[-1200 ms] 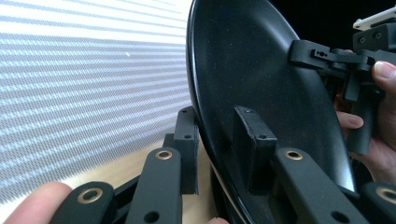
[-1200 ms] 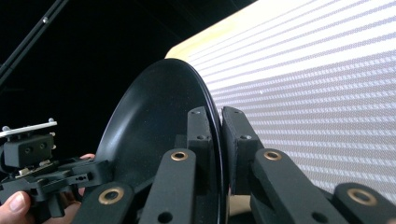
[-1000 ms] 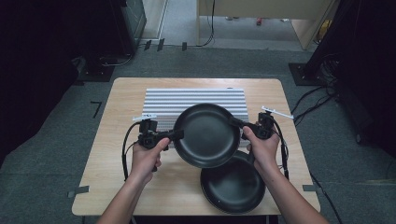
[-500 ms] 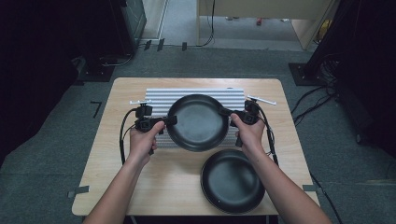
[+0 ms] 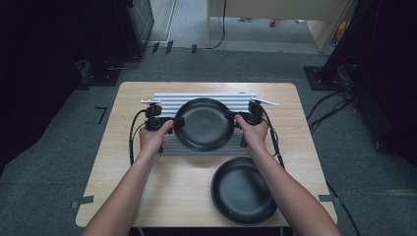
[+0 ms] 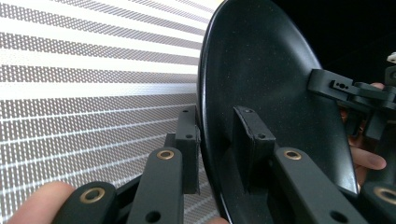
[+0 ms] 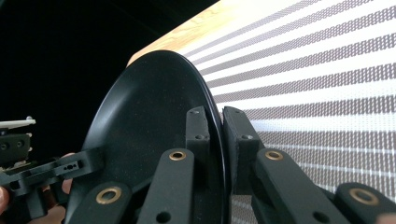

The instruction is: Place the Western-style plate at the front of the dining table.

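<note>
A black plate hangs level just above the grey-and-white striped mat at the back of the table. My left gripper is shut on the plate's left rim, and my right gripper is shut on its right rim. The left gripper view has the plate edge-on between my left gripper's pads, with the striped mat behind. In the right gripper view the plate sits pinched in my right gripper. A second black plate lies on the wooden table at the front right.
The striped mat covers the table's back middle. Cables trail from both grippers down the table sides. Dark equipment and floor cables surround the table; bare wood lies at the front left.
Both hands have carried the plate away from me and downward, from above the front plate to over the striped mat. The front plate stayed put.
</note>
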A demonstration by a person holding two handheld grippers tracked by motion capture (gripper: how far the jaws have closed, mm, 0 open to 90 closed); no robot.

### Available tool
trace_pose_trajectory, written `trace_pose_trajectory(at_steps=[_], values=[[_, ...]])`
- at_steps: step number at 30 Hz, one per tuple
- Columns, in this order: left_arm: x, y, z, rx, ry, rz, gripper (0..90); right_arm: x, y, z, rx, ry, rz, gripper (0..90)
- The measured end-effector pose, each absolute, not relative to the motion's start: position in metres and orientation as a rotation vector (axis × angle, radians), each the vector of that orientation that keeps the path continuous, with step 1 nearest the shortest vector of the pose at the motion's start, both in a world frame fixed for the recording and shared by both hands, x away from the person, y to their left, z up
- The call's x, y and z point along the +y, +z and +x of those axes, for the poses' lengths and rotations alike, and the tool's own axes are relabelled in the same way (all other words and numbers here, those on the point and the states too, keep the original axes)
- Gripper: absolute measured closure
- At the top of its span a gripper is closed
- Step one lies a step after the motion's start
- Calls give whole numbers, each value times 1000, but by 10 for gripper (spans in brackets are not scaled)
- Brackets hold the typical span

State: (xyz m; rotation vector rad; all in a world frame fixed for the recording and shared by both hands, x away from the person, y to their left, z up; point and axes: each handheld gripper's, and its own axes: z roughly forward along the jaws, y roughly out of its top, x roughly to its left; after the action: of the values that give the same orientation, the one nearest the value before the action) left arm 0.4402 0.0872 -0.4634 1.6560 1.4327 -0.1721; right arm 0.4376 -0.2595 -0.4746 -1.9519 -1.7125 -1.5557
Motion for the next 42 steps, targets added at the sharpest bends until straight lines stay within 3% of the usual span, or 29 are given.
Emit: trace_pose_trajectory(at_steps=[18, 35, 40, 42], values=[[92, -494, 479, 1535, -205, 1607, 745, -247, -509, 476, -1656, -1451, -2044, 794], [85, -516, 489, 1581, -237, 1574, 749, -248, -525, 482, -1680, -1442, -2139, 781], [89, -519, 490, 1563, -292, 1539, 715, -246, -525, 481, -1731, -1470, -2123, 769], [90, -519, 490, 1554, -307, 1530, 649, -244, -523, 480, -1770, -1489, -2112, 687]])
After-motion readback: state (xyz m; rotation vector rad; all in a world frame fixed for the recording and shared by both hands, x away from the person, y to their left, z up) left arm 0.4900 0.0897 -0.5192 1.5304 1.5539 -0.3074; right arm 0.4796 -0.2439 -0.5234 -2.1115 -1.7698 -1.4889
